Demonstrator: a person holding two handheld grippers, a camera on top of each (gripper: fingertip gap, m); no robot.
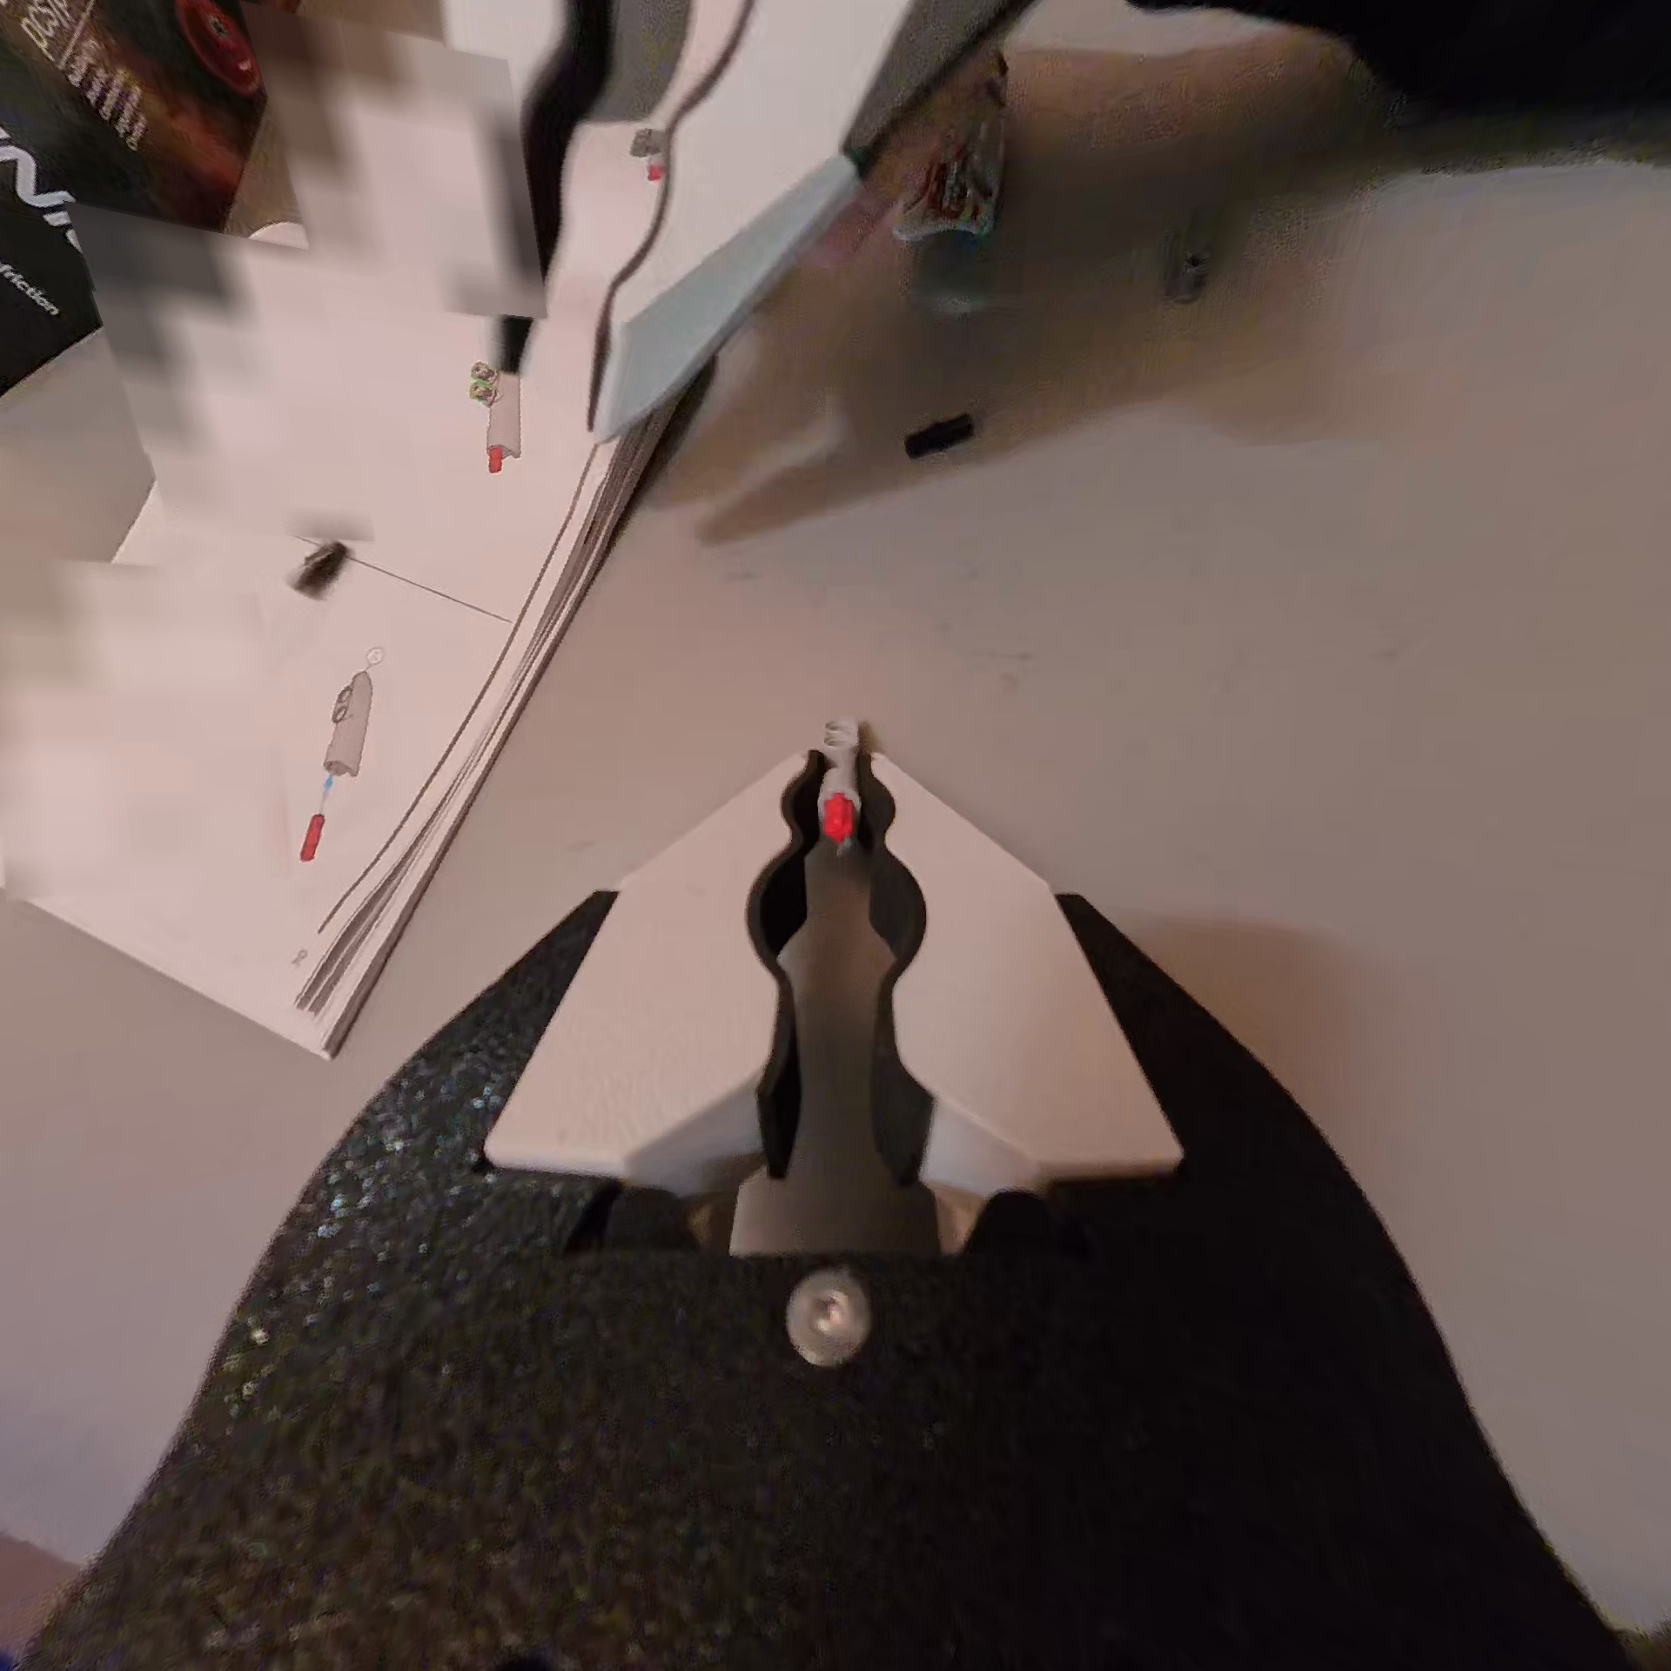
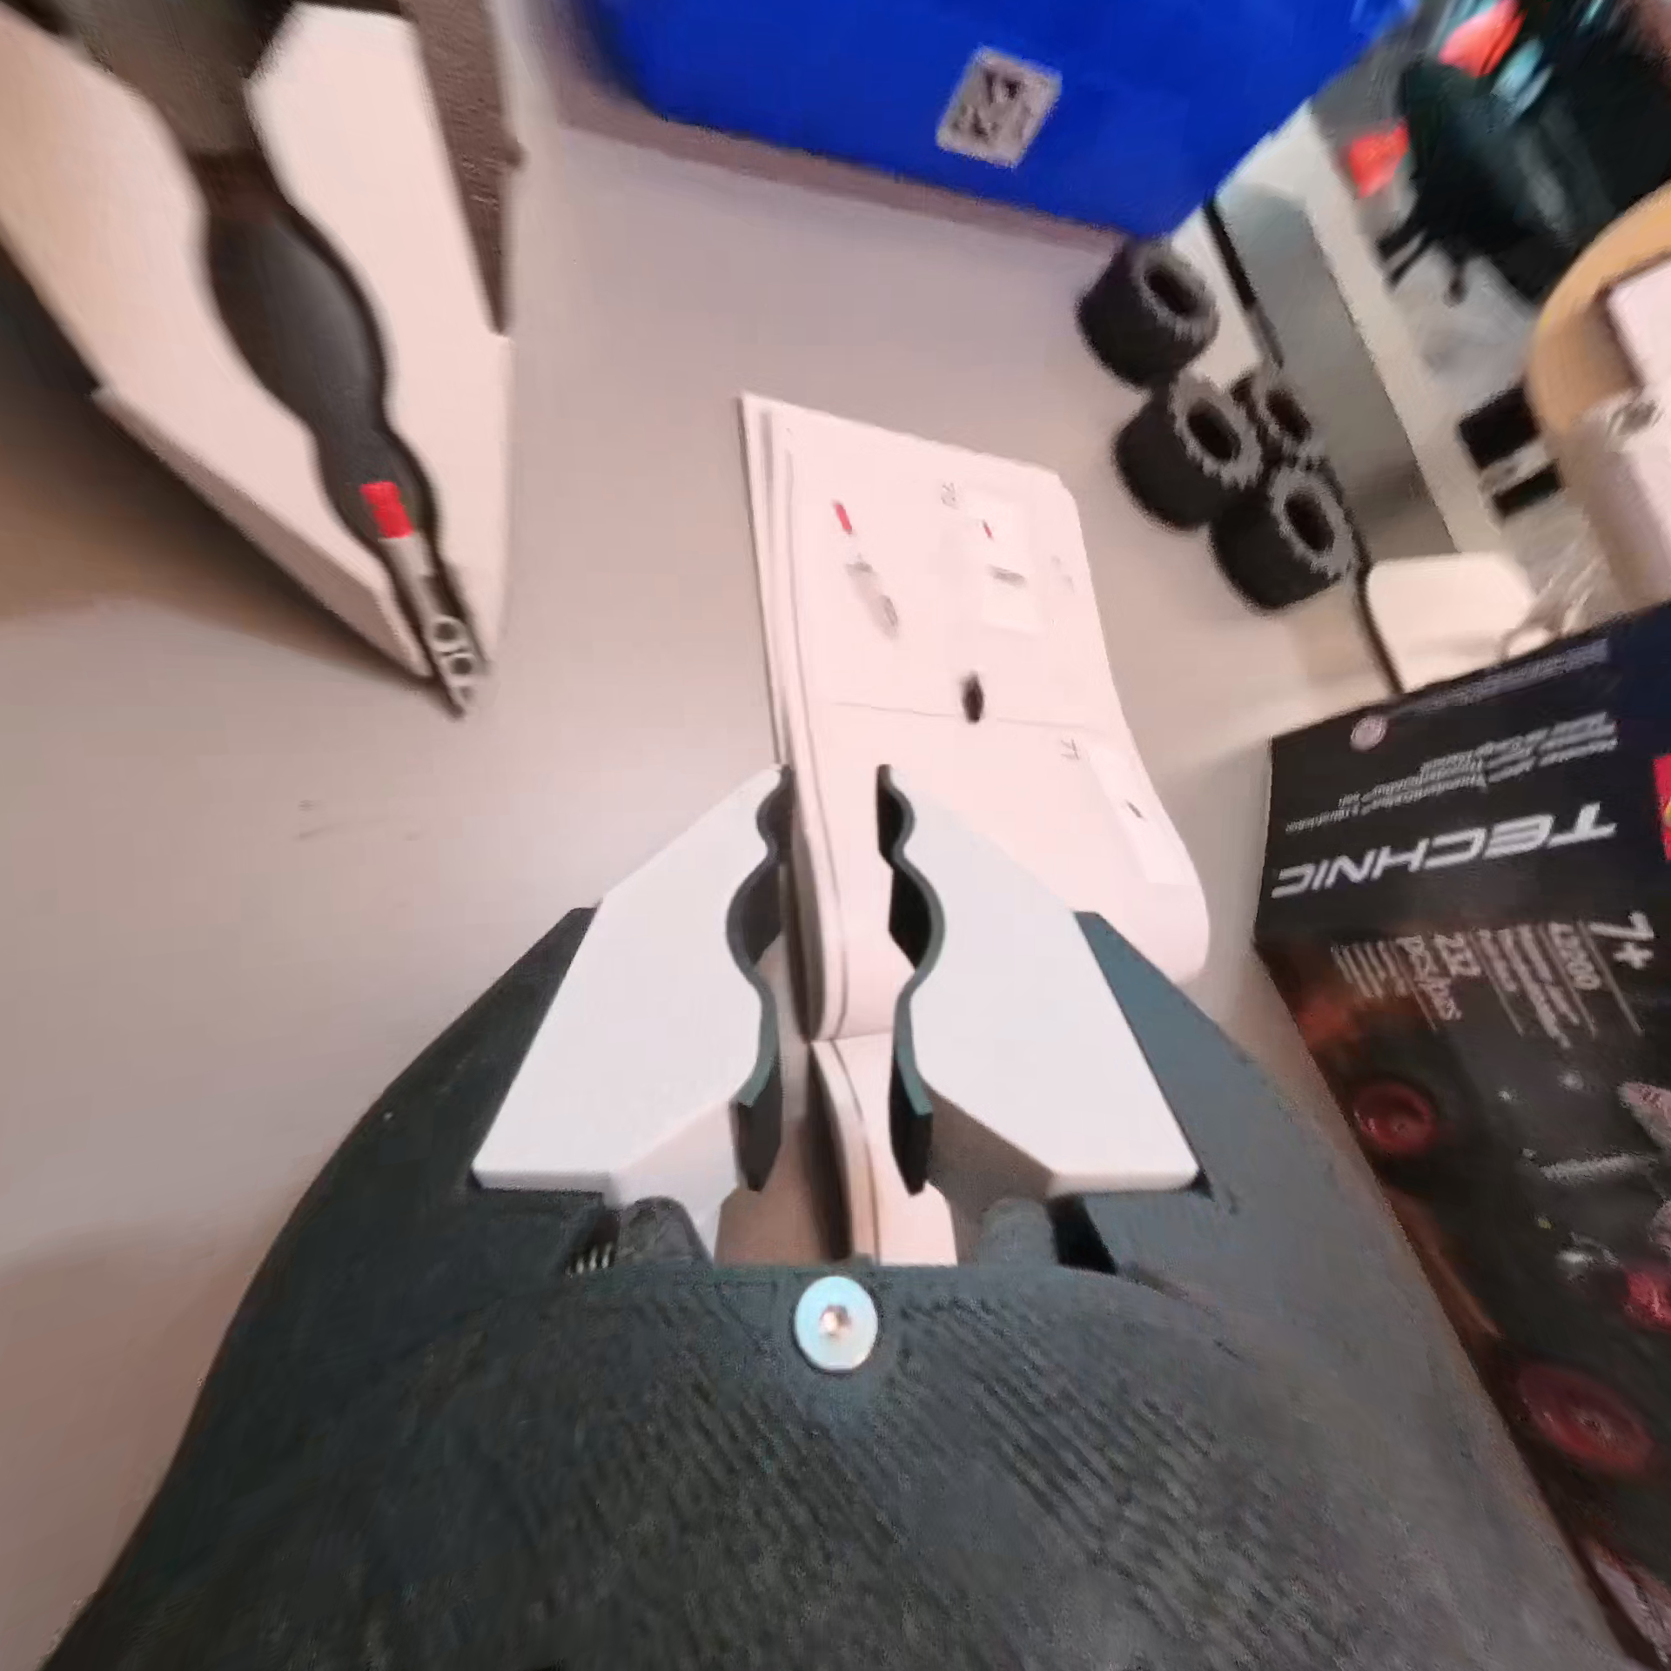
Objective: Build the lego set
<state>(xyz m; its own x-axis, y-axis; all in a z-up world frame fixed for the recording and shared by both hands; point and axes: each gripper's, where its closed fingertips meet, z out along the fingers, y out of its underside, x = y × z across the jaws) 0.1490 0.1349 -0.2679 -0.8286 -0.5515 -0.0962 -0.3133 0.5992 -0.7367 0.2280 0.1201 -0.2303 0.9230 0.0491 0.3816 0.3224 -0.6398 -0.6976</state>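
My left gripper is shut on a small grey lego piece with a red axle in it; the grey end sticks out past the fingertips. The same gripper and piece show at the upper left of the right wrist view. My right gripper is open and empty, held above the near edge of the open instruction booklet. The booklet also shows at the left of the left wrist view. A small black piece lies on the booklet page; it also shows in the left wrist view.
Several black tyres lie at the far right of the table. The lego box stands at the right. A blue bin is at the back. A small black piece and a bag of parts lie farther off. Across from one pair of fingers to the other is roughly 9 cm.
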